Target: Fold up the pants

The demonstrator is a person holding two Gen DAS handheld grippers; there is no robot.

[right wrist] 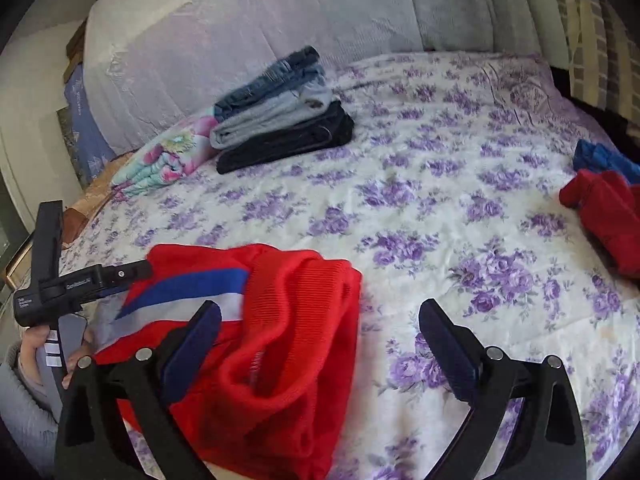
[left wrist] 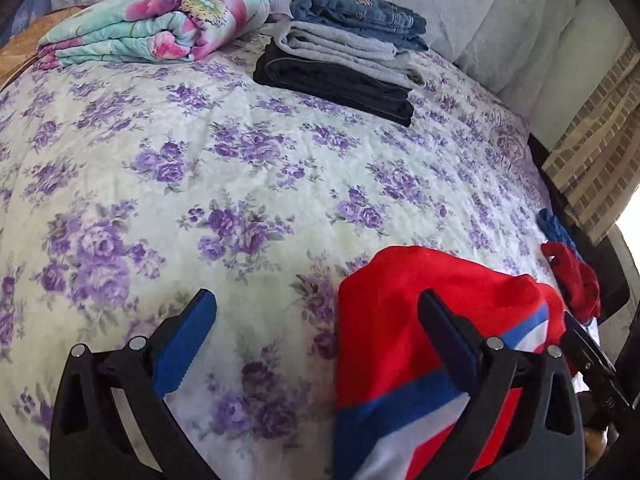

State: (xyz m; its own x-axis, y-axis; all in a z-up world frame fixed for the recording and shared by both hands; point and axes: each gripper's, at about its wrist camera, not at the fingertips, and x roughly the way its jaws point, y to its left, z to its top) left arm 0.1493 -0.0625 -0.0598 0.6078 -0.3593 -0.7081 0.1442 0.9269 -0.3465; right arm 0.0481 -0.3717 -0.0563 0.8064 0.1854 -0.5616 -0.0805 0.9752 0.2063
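Two tongs, both spread wide, gripping nothing.
My left tongs and right tongs hover over red pants, bunched on the bed near me; folded stack far side.

Floral bedspread; rolled floral blanket near the grey headboard.
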